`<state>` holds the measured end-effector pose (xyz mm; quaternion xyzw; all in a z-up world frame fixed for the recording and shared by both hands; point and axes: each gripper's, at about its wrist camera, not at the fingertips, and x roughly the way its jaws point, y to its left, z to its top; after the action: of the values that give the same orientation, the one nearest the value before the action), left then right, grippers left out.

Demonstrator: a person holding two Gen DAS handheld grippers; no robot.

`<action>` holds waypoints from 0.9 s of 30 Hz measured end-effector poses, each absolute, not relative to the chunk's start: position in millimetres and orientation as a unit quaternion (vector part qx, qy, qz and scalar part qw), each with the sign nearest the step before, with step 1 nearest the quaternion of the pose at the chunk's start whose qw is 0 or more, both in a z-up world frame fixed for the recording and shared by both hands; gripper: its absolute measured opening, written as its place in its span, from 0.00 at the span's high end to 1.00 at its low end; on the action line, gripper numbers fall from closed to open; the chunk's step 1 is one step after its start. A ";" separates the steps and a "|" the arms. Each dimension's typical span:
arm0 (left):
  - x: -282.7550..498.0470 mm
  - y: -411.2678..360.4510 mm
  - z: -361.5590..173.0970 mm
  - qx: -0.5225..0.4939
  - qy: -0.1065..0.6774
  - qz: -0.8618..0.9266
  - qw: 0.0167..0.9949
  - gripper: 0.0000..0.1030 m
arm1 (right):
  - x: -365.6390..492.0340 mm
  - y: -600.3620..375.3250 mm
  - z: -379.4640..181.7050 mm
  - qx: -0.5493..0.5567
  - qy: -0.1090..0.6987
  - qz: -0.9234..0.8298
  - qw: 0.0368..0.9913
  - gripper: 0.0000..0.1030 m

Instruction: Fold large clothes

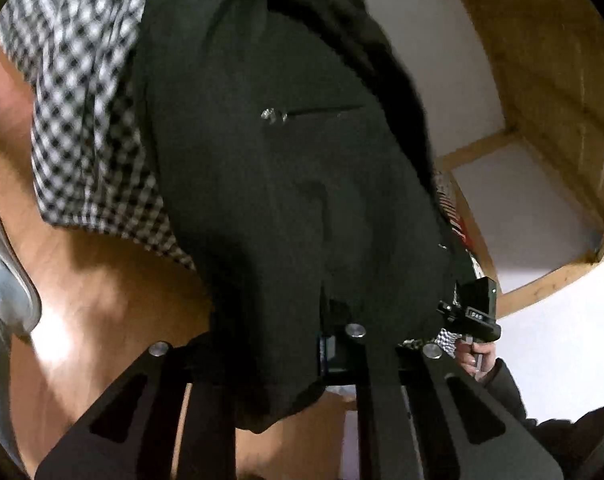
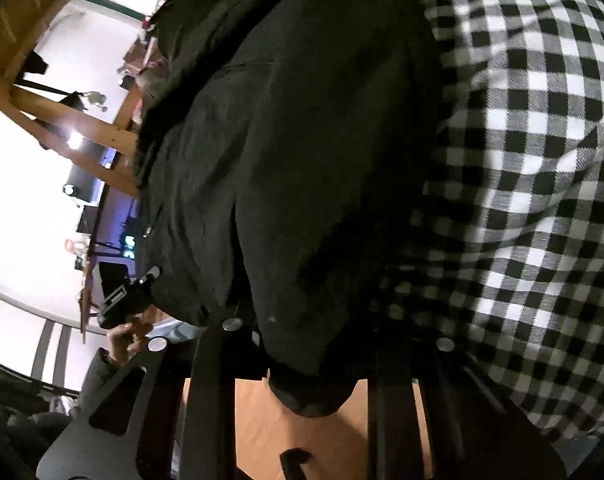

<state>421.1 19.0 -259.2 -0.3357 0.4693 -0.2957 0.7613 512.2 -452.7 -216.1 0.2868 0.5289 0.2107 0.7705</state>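
Both the left gripper and the right gripper have their fingers closed on an edge of the black jacket, which hangs over the checked cloth above the table, so folding looks barely begun.

The left gripper has its jaws drawn close together, pinching dark cloth between them, with the fabric bunched right at the fingertips and spilling forward from there. The right gripper is likewise clamped on dark cloth, which bulges out between and below its fingers. Off to each gripper's outer side, the other hand shows, fingers wrapped around its own gripper's handle.
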 end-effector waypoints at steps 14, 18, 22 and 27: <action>400.6 20.1 -250.2 -0.383 0.468 -0.296 0.740 0.92 | 475.5 -459.3 -186.3 0.370 0.477 0.231 0.763 0.88; 377.0 25.3 -224.5 -0.371 0.488 -0.303 0.729 0.92 | 447.2 -467.9 -176.1 0.397 0.482 0.229 0.747 0.88; 368.2 17.8 -242.9 -0.370 0.523 -0.297 0.708 0.92 | 445.7 -470.4 -198.7 0.410 0.510 0.220 0.724 0.88; 361.1 28.2 -214.0 -0.408 0.491 -0.316 0.702 0.92 | 430.2 -484.5 -175.2 0.449 0.463 0.257 0.720 0.88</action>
<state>361.1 28.2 -214.0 -0.4077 0.4913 -0.3163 0.7017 430.2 -484.5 -175.2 0.4492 0.4630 0.2567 0.7197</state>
